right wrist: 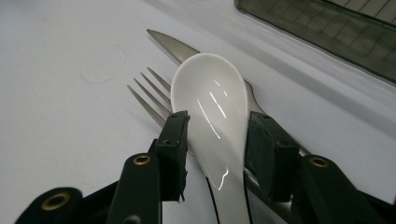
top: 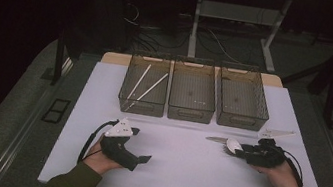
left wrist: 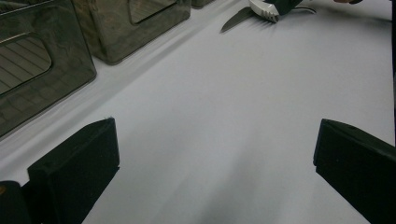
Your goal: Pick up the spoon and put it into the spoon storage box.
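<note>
Right claw (right wrist: 217, 140) clamps the white spoon (right wrist: 212, 100); lifting may drag the fork (right wrist: 149, 95) beneath. Left claw (left wrist: 210, 158) stands apart, empty.

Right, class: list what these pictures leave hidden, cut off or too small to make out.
- Metal fork and serrated metal knife: handles hidden under the white ceramic spoon and right hand-held gripper, right gripper view.
- Middle smoky plastic bin: white specks inside, too small, high view.
- Left smoky plastic bin: cut off by the edge, left gripper view.

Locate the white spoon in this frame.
The white spoon sits between the right gripper's jaws on the table's right side, lying over a fork and a knife, in front of the rightmost bin.
</note>
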Action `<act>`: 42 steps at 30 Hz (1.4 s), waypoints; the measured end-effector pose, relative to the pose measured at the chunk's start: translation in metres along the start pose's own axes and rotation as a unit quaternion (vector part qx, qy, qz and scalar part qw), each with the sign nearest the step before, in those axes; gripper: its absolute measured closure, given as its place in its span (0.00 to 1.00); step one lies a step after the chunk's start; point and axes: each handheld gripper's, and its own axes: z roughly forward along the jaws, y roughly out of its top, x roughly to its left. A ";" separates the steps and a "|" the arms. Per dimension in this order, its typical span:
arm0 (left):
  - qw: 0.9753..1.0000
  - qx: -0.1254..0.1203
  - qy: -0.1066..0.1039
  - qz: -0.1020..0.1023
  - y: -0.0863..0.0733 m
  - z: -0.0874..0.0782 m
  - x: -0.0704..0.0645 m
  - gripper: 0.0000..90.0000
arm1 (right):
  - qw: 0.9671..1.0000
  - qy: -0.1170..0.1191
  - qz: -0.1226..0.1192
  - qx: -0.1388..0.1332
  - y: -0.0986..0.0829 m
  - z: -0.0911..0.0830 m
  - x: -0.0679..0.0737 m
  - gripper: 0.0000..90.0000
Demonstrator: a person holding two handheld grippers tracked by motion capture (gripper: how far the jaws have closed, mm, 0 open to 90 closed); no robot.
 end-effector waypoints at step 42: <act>1.000 0.001 -0.001 0.003 0.000 0.001 0.000 0.00 | 1.000 0.004 -0.018 -0.009 0.001 -0.004 0.000 0.95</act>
